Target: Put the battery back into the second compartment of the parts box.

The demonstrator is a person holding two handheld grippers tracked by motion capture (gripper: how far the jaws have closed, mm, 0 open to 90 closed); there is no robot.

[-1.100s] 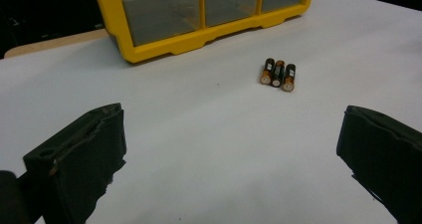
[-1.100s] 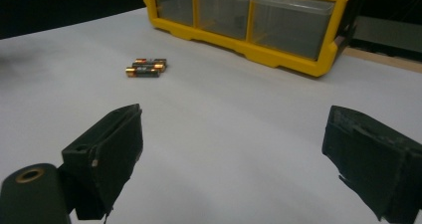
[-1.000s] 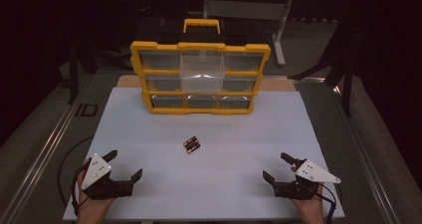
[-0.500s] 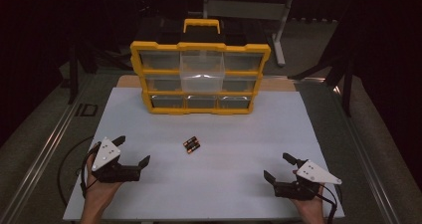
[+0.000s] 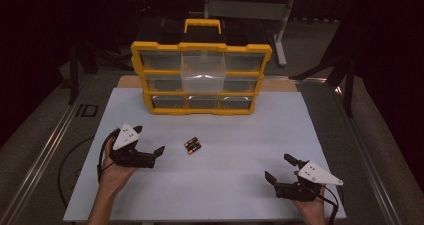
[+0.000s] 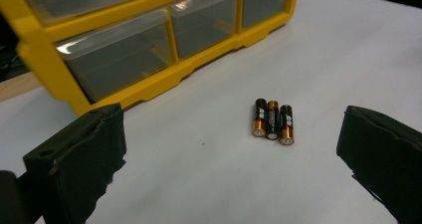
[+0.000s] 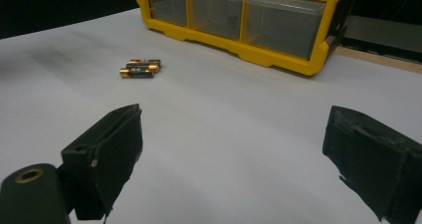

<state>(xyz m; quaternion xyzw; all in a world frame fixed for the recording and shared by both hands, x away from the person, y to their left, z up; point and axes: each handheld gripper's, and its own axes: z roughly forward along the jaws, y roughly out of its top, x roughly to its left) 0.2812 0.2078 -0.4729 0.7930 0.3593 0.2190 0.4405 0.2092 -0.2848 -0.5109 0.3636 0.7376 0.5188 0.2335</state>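
The left gripper (image 5: 149, 142), fingers spread wide and empty, is the nearer one: the three black-and-copper batteries (image 6: 271, 120) lie side by side on the white tabletop (image 5: 240, 185) just ahead, long axes pointing away from it. The right gripper (image 5: 280, 169) waits open, well apart.

Glossy batteries (image 6: 271, 120); matt white table (image 5: 240, 185); clear plastic drawers (image 5: 202, 72).
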